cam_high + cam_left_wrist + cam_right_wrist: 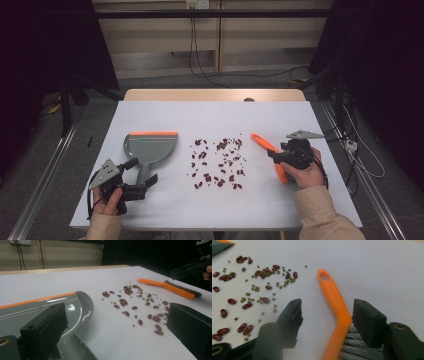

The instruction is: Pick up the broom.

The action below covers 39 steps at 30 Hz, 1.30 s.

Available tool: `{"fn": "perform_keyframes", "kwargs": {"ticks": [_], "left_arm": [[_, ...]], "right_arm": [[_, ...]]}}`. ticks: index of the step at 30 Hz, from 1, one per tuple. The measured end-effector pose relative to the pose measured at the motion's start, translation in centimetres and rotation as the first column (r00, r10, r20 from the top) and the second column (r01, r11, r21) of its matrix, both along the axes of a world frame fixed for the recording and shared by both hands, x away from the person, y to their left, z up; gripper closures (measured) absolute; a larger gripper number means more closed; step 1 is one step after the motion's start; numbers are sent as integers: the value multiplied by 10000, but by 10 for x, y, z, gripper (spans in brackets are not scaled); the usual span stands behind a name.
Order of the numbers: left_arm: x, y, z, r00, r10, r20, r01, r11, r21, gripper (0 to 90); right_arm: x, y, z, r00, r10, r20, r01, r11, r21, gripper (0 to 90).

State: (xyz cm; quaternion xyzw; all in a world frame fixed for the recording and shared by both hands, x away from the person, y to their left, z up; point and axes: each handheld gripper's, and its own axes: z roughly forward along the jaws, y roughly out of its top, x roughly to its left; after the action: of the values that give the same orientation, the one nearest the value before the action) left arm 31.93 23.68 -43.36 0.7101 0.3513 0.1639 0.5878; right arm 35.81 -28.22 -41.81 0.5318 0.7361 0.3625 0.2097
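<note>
Your right gripper point(325, 322) has its fingers apart, straddling the orange brush point(334, 305) handle, set to clamp. Left gripper point(120, 330), also spread, sits by the dustpan point(57, 307); beans point(217, 162) lie between, ready for sweeping.

The dustpan point(75, 307) looks like smooth grey plastic and is shiny, with bright light streaks on its curved wall. Its front lip has an orange strip that may be rubber, though that is hard to tell. The brush point(334, 307) has a smooth, bright orange plastic handle and stiff grey bristles that look rough. The table point(215, 210) is covered by a flat white sheet, dull and smooth like paper, with pale wood at the far edge. The beans point(244, 327) are dark red with a glossy skin, and tiny green ones among them look duller. The gripper jaws are matt black plastic.
</note>
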Motion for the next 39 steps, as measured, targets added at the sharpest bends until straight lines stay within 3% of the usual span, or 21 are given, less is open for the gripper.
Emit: {"fn": "perform_keyframes", "kwargs": {"ticks": [6, 9, 12, 19, 26, 30, 32, 35, 37, 39], "left_arm": [[-1, 2, 1, 10000, 22, 32, -21, 10000, -72, 29], [-1, 2, 1, 10000, 9, 34, -8, 10000, -89, 29], [0, 1, 1, 10000, -37, 34, 37, 9999, -94, 29], [0, 2, 1, 10000, -47, 38, 48, 10000, -87, 29], [1, 1, 0, 10000, -63, -20, 63, 10000, -10, 29], [1, 1, 0, 10000, -95, 31, 95, 9999, 48, 29], [0, 1, 1, 10000, -70, 66, 70, 9999, 78, 29], [0, 2, 1, 10000, -8, 76, 8, 10000, -2, 29], [0, 2, 1, 10000, -14, 78, 14, 10000, -10, 29], [1, 1, 1, 10000, -28, 92, 28, 10000, 5, 29]], "right_arm": [[17, -3, 0, 9974, -313, -645, 284, 9986, -446, 493], [28, -4, 1, 9902, -451, -1322, 341, 9958, -845, 536], [31, -3, 1, 9871, -502, -1522, 346, 9940, -1038, 542], [43, -3, -11, 9609, -711, -2677, 421, 9928, -1124, 573], [50, 1, -17, 9435, -626, -3255, 198, 9909, -1332, 679], [52, 6, -20, 9389, -692, -3373, 57, 9826, -1858, 677], [53, 6, -21, 9398, -649, -3356, 29, 9833, -1821, 677], [57, 0, -21, 9275, -534, -3699, -7, 9895, -1446, 679], [59, 1, -20, 9214, -539, -3848, -38, 9890, -1478, 685], [58, 3, -21, 9246, -652, -3754, 57, 9875, -1573, 689]]}}
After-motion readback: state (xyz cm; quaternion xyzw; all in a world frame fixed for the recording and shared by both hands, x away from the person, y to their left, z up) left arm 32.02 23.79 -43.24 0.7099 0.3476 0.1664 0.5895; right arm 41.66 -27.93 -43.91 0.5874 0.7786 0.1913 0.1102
